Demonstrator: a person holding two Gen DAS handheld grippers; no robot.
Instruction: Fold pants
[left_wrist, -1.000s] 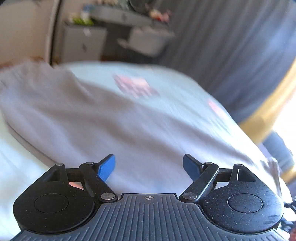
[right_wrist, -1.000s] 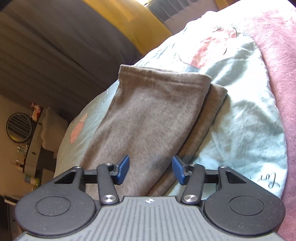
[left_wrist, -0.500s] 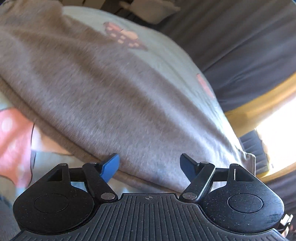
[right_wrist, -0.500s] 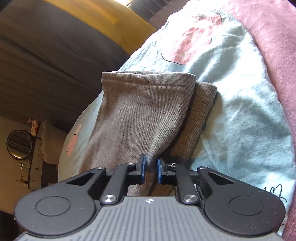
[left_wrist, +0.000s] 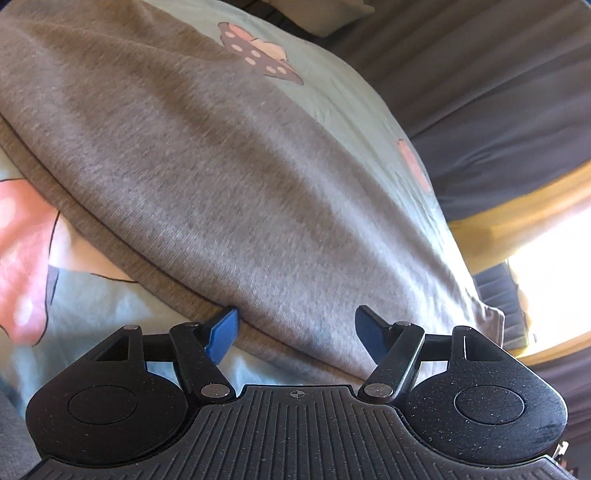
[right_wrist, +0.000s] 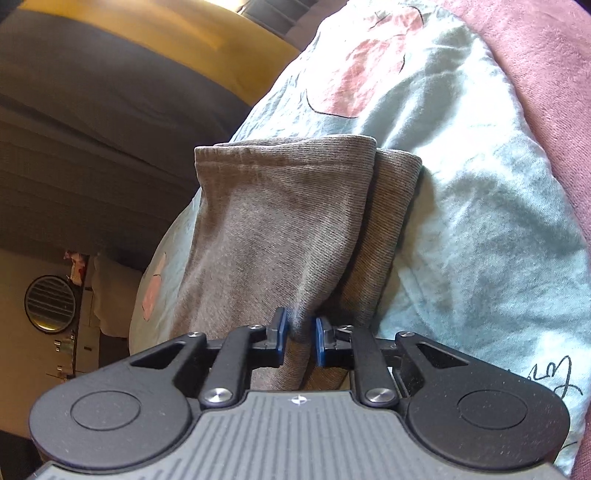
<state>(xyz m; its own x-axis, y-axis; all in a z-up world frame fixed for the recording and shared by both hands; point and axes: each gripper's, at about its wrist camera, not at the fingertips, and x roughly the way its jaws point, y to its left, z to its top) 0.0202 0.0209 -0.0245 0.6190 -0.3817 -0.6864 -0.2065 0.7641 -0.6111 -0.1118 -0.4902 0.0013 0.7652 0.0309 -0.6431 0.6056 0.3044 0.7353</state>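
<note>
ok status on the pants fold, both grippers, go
Right gripper shut on a pinch of the grey pants. Left gripper closing, pads not yet pressing the pants' edge. Nothing in the way on the bedsheet.

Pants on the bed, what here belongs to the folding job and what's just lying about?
Part of the job:
- grey pants
- right gripper, shut on a pinch of the pants
- left gripper, closing, fingers astride the pants' edge

Just lying about:
- printed light-blue bedsheet
- pink blanket
- dark curtains
- round vent
</note>
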